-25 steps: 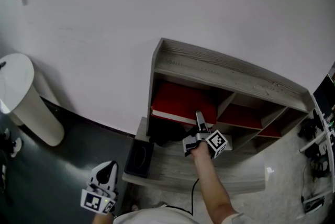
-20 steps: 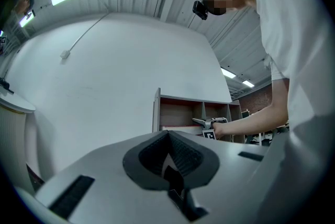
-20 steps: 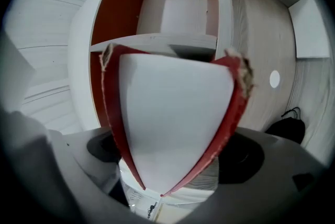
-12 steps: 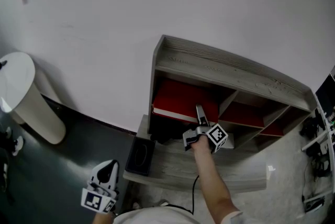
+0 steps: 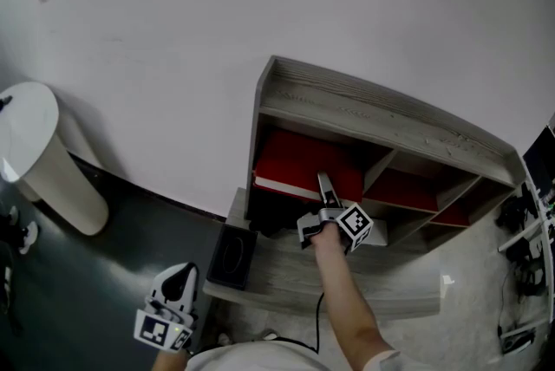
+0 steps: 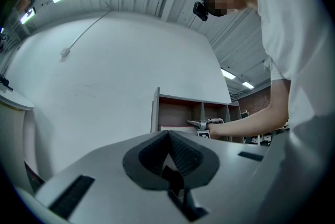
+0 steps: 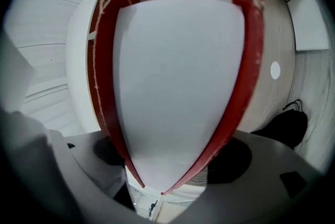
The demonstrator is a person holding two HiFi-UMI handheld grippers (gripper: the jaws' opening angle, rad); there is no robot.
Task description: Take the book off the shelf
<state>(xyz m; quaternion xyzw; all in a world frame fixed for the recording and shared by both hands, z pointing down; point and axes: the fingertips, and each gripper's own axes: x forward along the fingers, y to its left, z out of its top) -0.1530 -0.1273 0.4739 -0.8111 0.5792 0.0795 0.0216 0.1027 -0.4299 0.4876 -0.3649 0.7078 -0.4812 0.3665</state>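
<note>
1. My right gripper is at the front edge of the red book; its jaws are wide and closing; the white page block and both red covers sit between them; I don't see the pads pressing on the covers yet.
2. The book lies flat in the left-hand compartment of the shelf, straight ahead of that gripper; its page edge faces me.
3. Edges: the divider is just to the gripper's right; the shelf's side wall is well off to its left, with the book filling most of the span between; the top board sits close above the book; there's a dark gap beneath it.
4. Room: the compartment's open side faces me; behind the gripper the lower ledge runs under my forearm; a black box sits off to the left at the ledge's end.
5. My left gripper hangs low, well behind and to the left; jaws together, nothing in them.
6. Versus a second ago: the right gripper has crept a touch left and further onto the book; the book and left gripper look unmoved.
</note>
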